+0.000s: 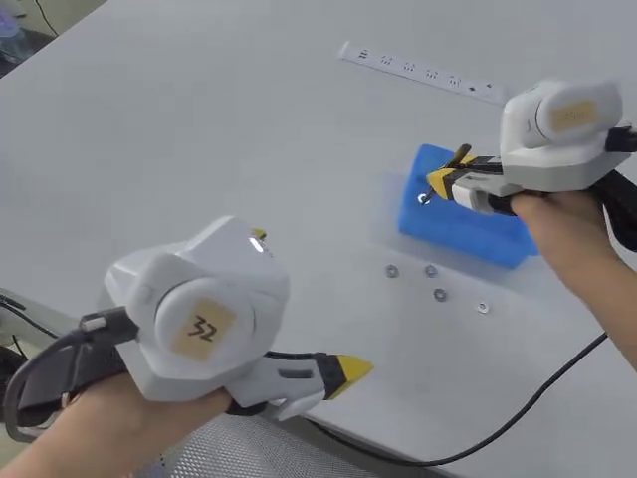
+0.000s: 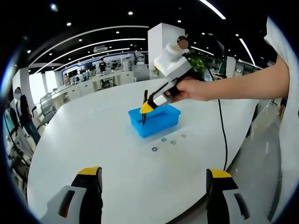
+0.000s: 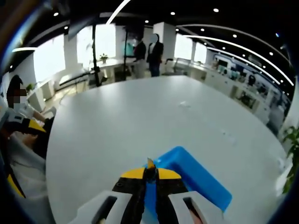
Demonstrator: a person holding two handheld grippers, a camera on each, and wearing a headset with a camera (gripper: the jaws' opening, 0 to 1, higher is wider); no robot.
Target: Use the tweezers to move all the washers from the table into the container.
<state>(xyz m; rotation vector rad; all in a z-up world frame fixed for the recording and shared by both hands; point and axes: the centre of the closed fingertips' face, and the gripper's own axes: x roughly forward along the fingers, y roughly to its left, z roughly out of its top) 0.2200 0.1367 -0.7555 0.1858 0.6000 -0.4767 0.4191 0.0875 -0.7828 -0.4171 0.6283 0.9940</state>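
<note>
nearest, the left hand-held gripper [image 2: 153, 173] hangs idle over the table [image 1: 199, 129] edge, its jaws wide apart and holding nothing. beyond it, four washers [image 1: 439, 294] lie loose on the table, just in front of the container [image 1: 458, 234], so at least four trips seem left. above the container's near corner, the right hand-held gripper [image 1: 446, 181] is clamped on the tweezers [image 2: 144, 105], whose tips point down over the container. a small ring-like speck at the tips may be a washer about to be dropped in, but it is too small to be sure. what is already inside the container cannot be made out. a power strip [image 1: 418, 72] lies farther back.
</note>
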